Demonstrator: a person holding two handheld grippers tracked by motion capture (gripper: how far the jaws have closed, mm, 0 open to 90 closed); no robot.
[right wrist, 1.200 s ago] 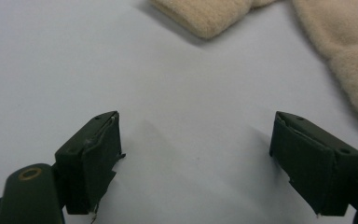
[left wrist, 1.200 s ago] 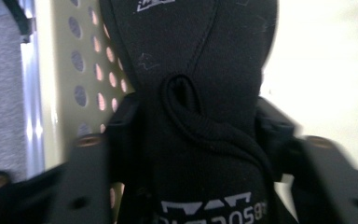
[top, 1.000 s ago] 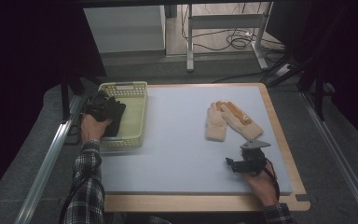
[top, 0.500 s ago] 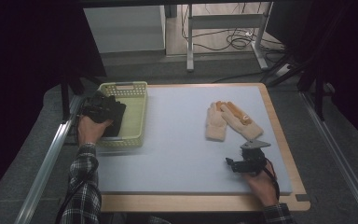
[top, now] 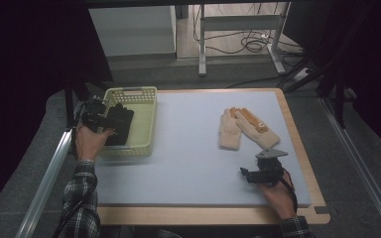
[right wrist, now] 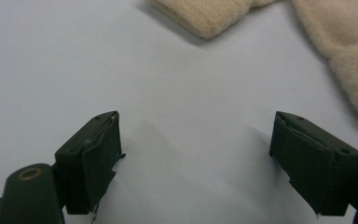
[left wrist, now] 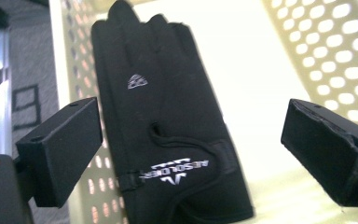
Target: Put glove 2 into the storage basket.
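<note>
My left gripper (left wrist: 191,154) gapes wide over the limp, light black glove (left wrist: 168,126)—I'd pinch its cuff; right gripper (right wrist: 209,163) wide, empty.

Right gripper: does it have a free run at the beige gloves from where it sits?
Probably yes. The right gripper is open, and bare grey mat lies between it and the beige gloves just ahead, with nothing on top of them.

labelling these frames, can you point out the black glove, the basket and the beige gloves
black glove (left wrist: 168,121), left gripper view, on its back near the strap
basket (top: 146,121), high view, on its right wall
beige gloves (top: 230,134), high view, on the left glove's palm
</note>
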